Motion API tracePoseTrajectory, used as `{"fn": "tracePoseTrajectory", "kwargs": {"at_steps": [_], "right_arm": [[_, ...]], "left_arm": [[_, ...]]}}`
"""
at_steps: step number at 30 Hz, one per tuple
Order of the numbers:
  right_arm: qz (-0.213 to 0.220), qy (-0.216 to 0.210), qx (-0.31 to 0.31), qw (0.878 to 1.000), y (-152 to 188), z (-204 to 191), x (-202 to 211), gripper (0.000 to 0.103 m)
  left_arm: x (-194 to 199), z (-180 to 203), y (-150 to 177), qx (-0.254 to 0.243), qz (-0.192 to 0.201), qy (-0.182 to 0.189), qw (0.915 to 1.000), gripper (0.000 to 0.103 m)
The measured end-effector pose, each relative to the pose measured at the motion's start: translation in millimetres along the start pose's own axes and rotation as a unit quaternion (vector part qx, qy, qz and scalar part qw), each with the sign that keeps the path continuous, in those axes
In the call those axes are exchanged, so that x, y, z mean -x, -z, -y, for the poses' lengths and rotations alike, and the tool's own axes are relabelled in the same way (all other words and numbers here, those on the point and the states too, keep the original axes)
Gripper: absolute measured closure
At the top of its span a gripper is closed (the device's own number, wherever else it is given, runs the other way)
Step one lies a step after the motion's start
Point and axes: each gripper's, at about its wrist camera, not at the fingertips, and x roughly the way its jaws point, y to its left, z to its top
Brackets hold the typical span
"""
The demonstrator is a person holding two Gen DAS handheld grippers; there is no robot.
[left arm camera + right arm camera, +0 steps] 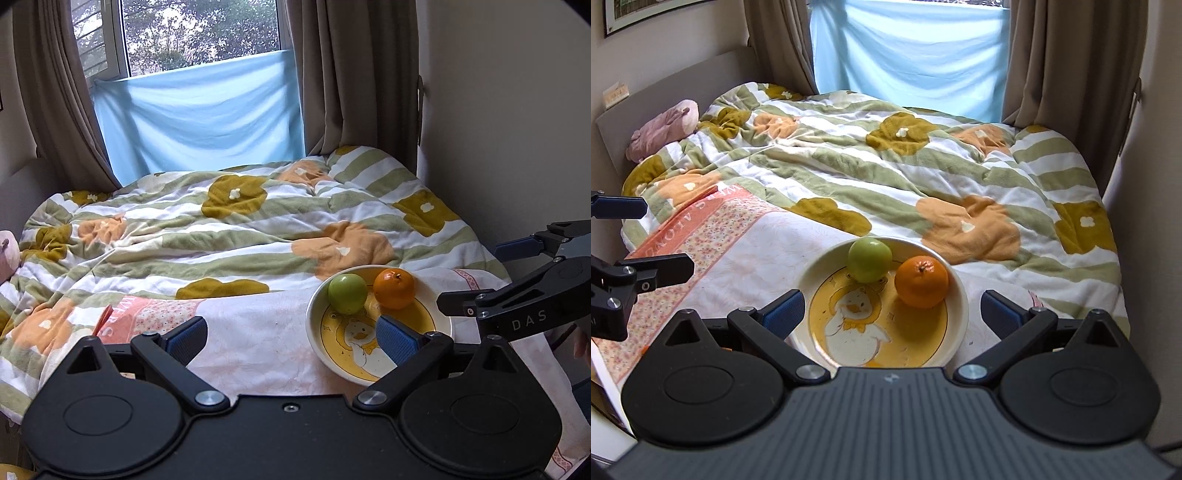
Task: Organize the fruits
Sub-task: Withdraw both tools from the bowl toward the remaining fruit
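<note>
A green apple [347,293] [870,259] and an orange [393,288] [921,282] lie side by side in a white bowl [317,343] [958,295] with a yellow duck picture. The bowl rests on a white and pink cloth on the bed. My left gripper [291,336] is open, hovering left of the bowl, its right blue pad over the bowl's near side. My right gripper [892,312] is open just above the bowl's near half, pads on either side of it. Nothing is held. Each gripper appears at the other view's edge [517,273] [631,240].
A rumpled green, white and orange flower quilt [221,229] [923,166] covers the bed behind the bowl. A pink plush toy [665,129] lies by the headboard at the left. Brown curtains and a blue cloth over the window stand behind; a wall runs along the right.
</note>
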Motion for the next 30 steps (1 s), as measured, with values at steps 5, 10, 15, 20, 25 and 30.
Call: {"fn": "tracePoseTrajectory", "kwargs": {"at_steps": [5,10,15,20,25,30], "right_arm": [[0.012,0.022,-0.026,0.999,10.7,-16.5,37.5,0.000],[0.016,0.041,-0.062,0.997,25.2,-35.1,71.9,0.000],[0.024,0.068,-0.094,0.993,46.2,-53.7,98.6,0.000],[0.018,0.080,-0.135,0.987,70.6,-67.3,116.1,0.000],[0.008,0.087,-0.174,0.981,92.4,-74.6,119.1,0.000],[-0.005,0.093,-0.223,0.970,115.1,-70.9,110.1,0.000]], "left_arm": [[29.8,-11.4,7.4,0.012,0.008,0.025,0.9996,0.003],[56.1,-18.6,20.2,-0.002,0.011,0.044,0.9990,0.003],[73.3,-25.1,41.5,-0.013,0.008,0.067,0.9977,0.003],[79.1,-29.9,61.1,-0.024,-0.001,0.088,0.9958,0.003],[71.9,-29.5,76.5,-0.034,-0.016,0.105,0.9938,0.003],[50.1,-21.3,89.4,-0.041,-0.031,0.128,0.9905,0.003]]}}
